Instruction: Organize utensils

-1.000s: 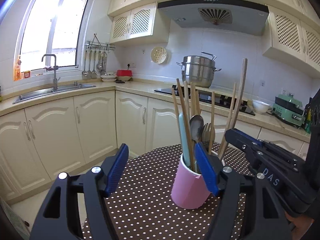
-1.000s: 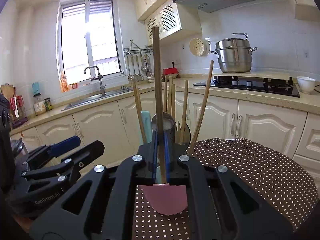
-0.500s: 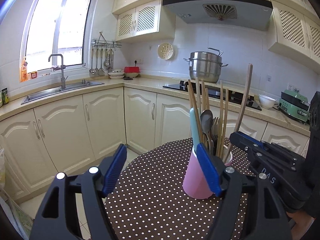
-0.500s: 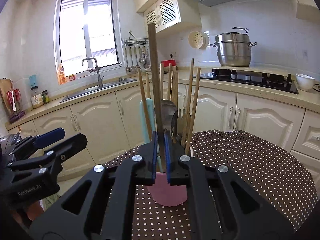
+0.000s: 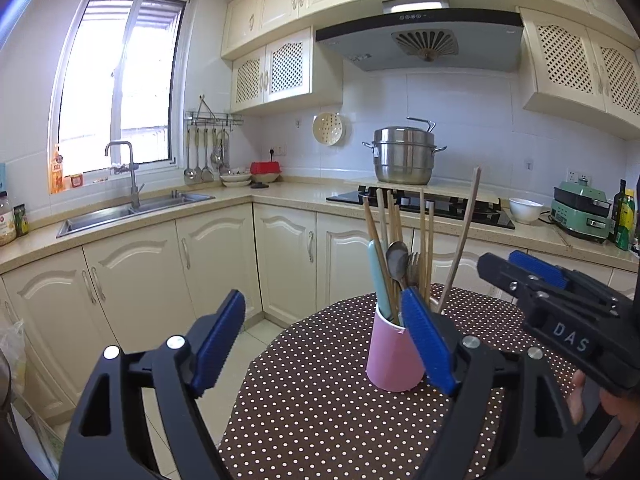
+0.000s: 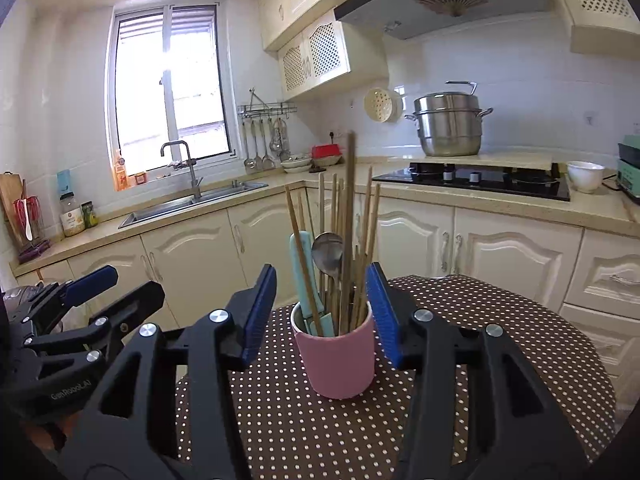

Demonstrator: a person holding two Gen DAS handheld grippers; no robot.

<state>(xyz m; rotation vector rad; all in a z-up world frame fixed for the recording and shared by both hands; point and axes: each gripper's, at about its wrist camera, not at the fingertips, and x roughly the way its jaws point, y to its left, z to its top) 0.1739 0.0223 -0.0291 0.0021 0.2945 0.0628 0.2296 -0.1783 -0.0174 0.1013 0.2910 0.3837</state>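
The left claw (image 5: 324, 344) is seen spread wide, nothing held between its blue pads (image 5: 218, 338); its right pad overlaps the pink cup (image 5: 394, 354) in the left wrist view, though contact cannot be told. In the right wrist view the same claw (image 6: 116, 286) appears at 9 o'clock, well apart from the cup.

The pink cup (image 6: 338, 354) stands upright on the brown polka-dot surface (image 6: 500, 344), at the middle of the right wrist view. In it are gathered wooden chopsticks (image 6: 350, 220), a metal spoon (image 6: 328, 252) and a pale teal handle (image 6: 306, 272), all sticking up toward 12 o'clock; one long wooden stick (image 5: 464, 240) leans toward 1 o'clock in the left wrist view.

The right claw (image 6: 322, 314) is spread open around the cup's rim, a pad on each side, gripping nothing.

Behind, a sink (image 6: 192, 204) is seen at 10 o'clock and a steel steamer pot (image 6: 450, 124) on the stove at 1 o'clock.
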